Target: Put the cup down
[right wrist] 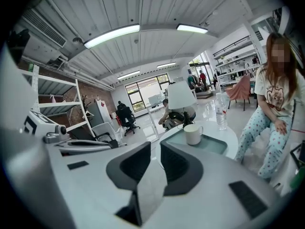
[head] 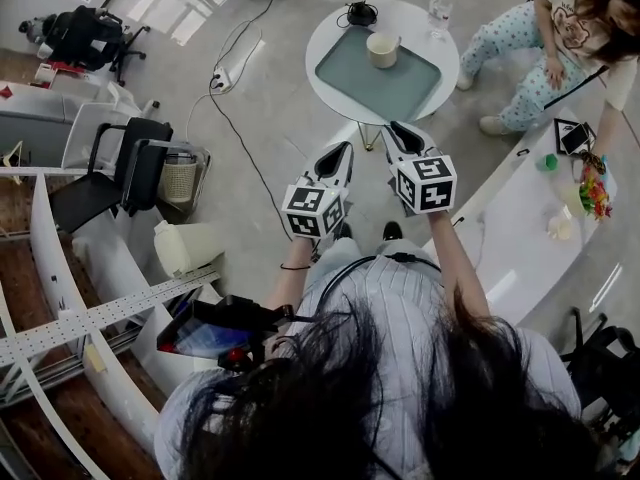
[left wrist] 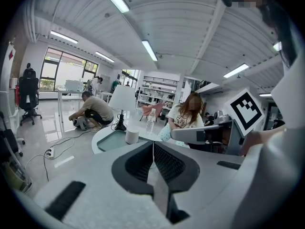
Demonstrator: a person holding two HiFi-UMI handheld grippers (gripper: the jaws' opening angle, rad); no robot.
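One cup (head: 382, 49) stood on one tray (head: 400, 93), well ahead of both claws: left claw (head: 338, 154) closed, right claw (head: 404, 134) barely apart, both empty.

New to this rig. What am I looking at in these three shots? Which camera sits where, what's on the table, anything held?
There is no robot. A person holds a two-jaw gripper in each hand. The head view looks steeply down from the person's head onto the left gripper and right gripper, each carrying a marker cube. The other two views ride on the grippers and look along their jaws. Ahead is a round table with a green tray. A cup stands on the tray and a bottle near the table's edge. Nothing is held: the left jaws are together, the right a narrow gap apart.
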